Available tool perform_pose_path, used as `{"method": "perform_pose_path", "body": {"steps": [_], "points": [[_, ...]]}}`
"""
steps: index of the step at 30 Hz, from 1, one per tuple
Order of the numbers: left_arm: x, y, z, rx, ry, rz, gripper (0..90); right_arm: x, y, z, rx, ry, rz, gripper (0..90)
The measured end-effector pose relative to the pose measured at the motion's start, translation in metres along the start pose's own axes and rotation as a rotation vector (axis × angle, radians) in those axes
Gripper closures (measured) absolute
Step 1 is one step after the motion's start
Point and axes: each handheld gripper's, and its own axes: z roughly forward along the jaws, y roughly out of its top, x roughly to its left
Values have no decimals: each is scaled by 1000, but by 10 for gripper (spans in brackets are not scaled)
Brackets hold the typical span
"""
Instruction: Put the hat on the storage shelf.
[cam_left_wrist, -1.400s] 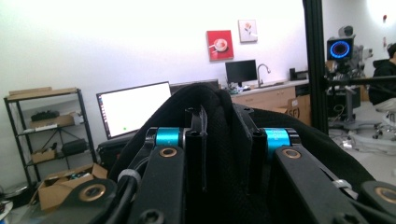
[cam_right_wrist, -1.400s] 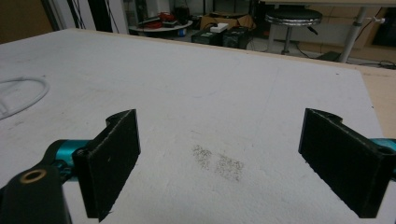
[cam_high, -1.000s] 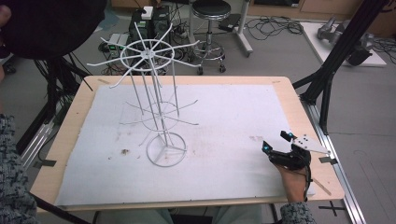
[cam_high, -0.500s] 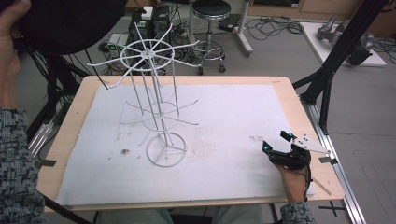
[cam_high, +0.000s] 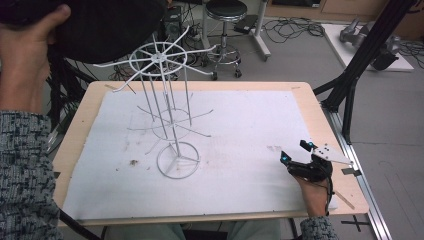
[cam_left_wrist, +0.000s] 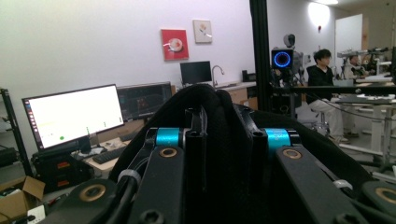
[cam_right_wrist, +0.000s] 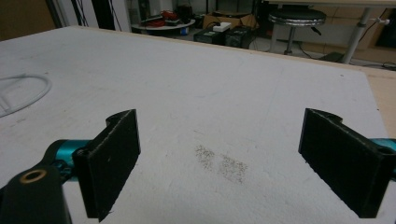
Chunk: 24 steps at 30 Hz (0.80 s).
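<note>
A big black fabric thing, like a cap (cam_high: 100, 25), hangs high at the far left, just above the top ring of a white wire rack (cam_high: 165, 100). A hand (cam_high: 25, 55) is against its left side. In the left gripper view the same black fabric (cam_left_wrist: 224, 154) bulges between the two jaws of my left gripper (cam_left_wrist: 226, 121), which is shut on it. My right gripper (cam_high: 297, 152) rests low on the white mat near the table's right front, jaws wide apart. Nothing lies between its pads (cam_right_wrist: 112, 163), just a speckled stain (cam_right_wrist: 222, 163).
The rack's round base (cam_high: 177, 160) stands on the white mat (cam_high: 250, 125), with thin wire arms sticking out at two levels. The wooden table edge (cam_high: 325, 125) runs along the right. A stool (cam_high: 225, 10) and black frame legs (cam_high: 360, 65) stand beyond the table.
The black fabric thing has moved right, over the rack's top ring, and the hand beside it has come further into view. The right gripper has stayed still.
</note>
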Motion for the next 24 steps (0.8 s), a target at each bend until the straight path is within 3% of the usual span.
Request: {"method": "perform_pose_path", "body": {"steps": [7, 11, 15, 24], "points": [[2, -9, 1, 27, -15, -32, 758, 0, 0, 0, 5, 1, -1, 118], [4, -19, -1, 76, -22, -35, 754, 1, 0, 1, 7, 0, -5, 118], [4, -29, -5, 94, -26, -50, 754, 0, 0, 1, 10, -1, -10, 118], [1, -52, -17, 98, -12, -81, 743, 1, 0, 2, 17, 1, -9, 118]]}}
